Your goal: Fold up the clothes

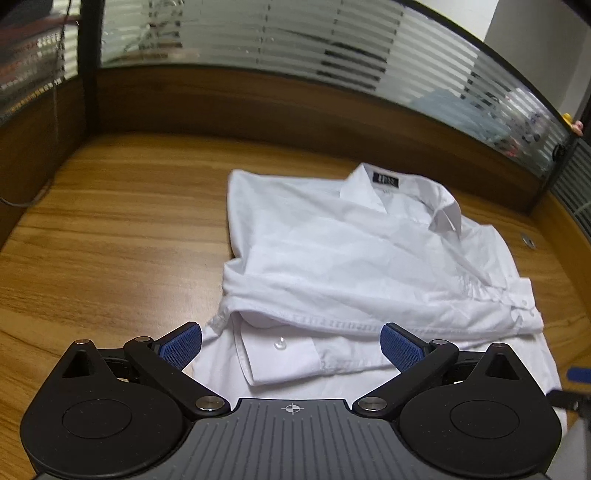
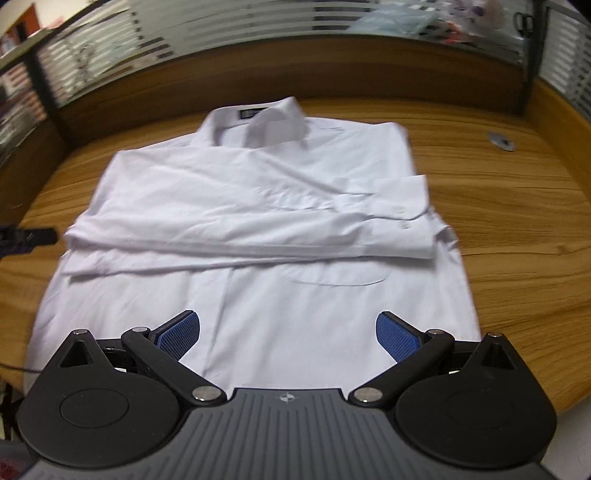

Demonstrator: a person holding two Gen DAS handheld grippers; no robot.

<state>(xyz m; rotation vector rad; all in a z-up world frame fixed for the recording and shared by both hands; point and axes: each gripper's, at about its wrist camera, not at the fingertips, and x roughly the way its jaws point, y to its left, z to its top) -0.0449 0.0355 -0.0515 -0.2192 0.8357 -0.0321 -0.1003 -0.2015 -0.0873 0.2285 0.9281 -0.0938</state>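
The work surface is a wooden desk point(image 1: 110, 229) with a warm brown, horizontally streaked grain and a curved near edge. A darker wooden partition point(image 1: 258, 99) rises along its far side, topped by glass panels fitted with horizontal blinds point(image 1: 295, 33); a dark vertical post point(image 1: 88, 55) divides the panels at the left. A round metal grommet point(image 2: 500, 141) is set into the desk top to the right of the garment. A white wall section shows at the upper right of the left wrist view. The white shirt point(image 2: 258, 192) lies flat on the desk, collar point(image 2: 277, 122) toward the partition with a dark label inside the neck. Both sleeves are folded across the body, the upper sleeve's cuff point(image 2: 399, 210) ending at the shirt's right edge. A chest pocket seam is visible below the sleeves. The hem end lies nearest both cameras. The left gripper point(image 1: 291, 343) is released, blue pads spread wide above the lower left part of the shirt, with nothing between them. The right gripper point(image 2: 288, 332) is likewise released, pads wide apart over the hem area, gripping nothing.
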